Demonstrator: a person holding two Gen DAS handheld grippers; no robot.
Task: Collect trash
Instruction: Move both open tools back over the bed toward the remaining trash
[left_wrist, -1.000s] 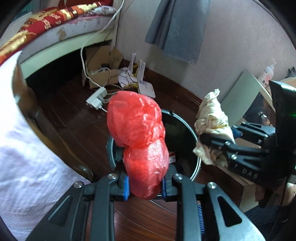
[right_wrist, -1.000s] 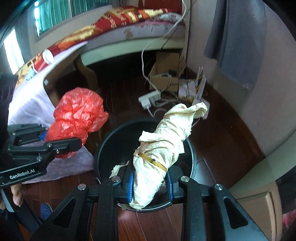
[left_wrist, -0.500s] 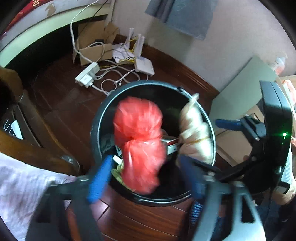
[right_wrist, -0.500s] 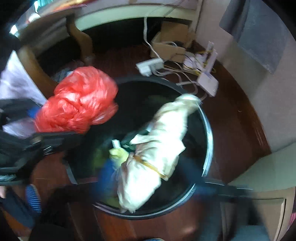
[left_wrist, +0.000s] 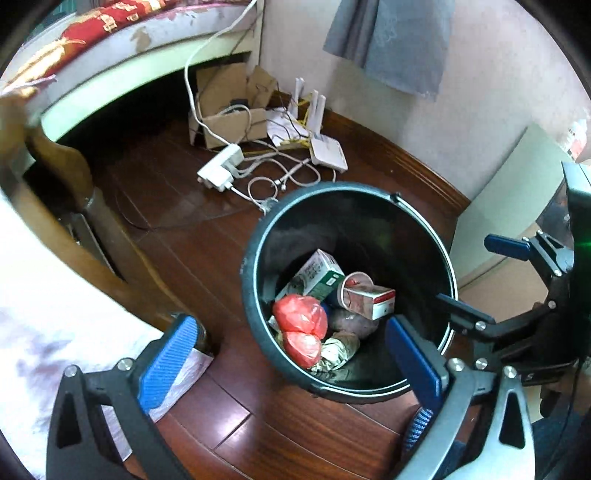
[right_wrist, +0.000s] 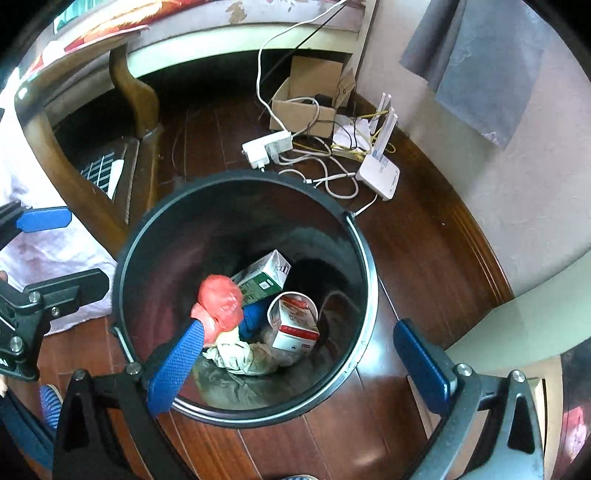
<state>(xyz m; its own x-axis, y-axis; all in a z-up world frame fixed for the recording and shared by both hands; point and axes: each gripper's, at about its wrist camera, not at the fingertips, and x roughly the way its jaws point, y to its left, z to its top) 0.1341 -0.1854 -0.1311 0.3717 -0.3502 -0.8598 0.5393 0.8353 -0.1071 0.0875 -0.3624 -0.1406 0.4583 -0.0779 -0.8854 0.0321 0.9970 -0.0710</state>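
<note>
Down inside the bin (right_wrist: 364, 258), the left gripper's (left_wrist: 291, 354) opening, empty jaws half-hide the red bag (left_wrist: 300, 317).

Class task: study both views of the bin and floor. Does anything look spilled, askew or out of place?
Nothing spilled: the red bag and cartons lie inside the bin. The only untidy spot is the floor behind it, where a power strip, router and loose cables sprawl.

A cardboard box (left_wrist: 225, 107) sat on the dark wooden floor (left_wrist: 166, 192) at twelve o'clock, a white power strip (left_wrist: 221, 168) just below it, a white router (left_wrist: 327, 153) at one o'clock. Grey cloth (left_wrist: 395, 40) hung on the wall.
</note>
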